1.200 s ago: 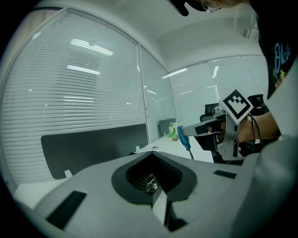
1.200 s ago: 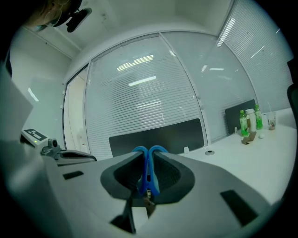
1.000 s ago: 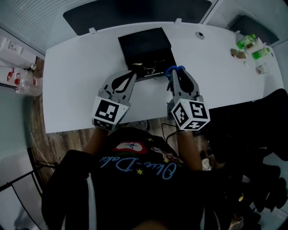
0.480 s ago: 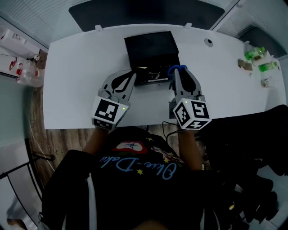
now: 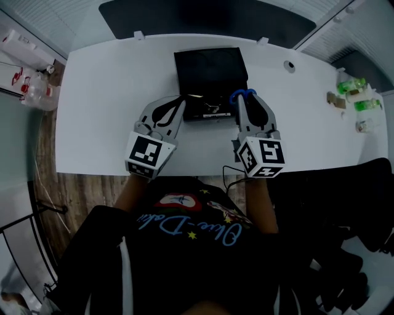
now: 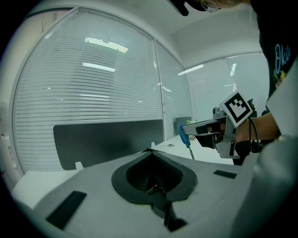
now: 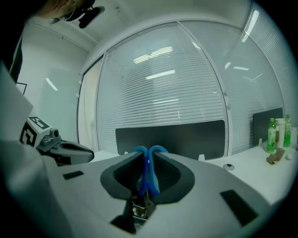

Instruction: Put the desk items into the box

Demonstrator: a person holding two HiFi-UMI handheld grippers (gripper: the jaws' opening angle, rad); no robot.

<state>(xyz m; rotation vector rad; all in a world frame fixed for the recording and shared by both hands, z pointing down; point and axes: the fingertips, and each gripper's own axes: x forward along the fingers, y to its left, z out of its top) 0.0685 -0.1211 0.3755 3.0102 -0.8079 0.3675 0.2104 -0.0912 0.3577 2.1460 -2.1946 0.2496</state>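
Observation:
A black box (image 5: pixel 209 69) stands open on the white desk (image 5: pixel 104 92), with small items (image 5: pixel 209 111) lying in its near part. My right gripper (image 5: pixel 243 98) is at the box's near right corner, shut on blue-handled scissors (image 5: pixel 242 94). In the right gripper view the blue handles (image 7: pixel 148 174) are pinched between the pads. The left gripper view shows the scissors (image 6: pixel 185 137) with their blade hanging down from the right gripper (image 6: pixel 205 128). My left gripper (image 5: pixel 183 98) is at the box's near left corner, its tips (image 6: pixel 149 151) together and nothing between them.
A dark divider panel (image 5: pixel 203 15) runs along the desk's far edge. Green bottles and small packets (image 5: pixel 354 86) sit at the far right of the desk, and a cable grommet (image 5: pixel 290 65) is right of the box. Plastic bottles (image 5: pixel 28 80) lie off the left edge.
The head view has shifted slightly. Both grippers keep their places at the box's near corners, and the scissors stay in the right gripper.

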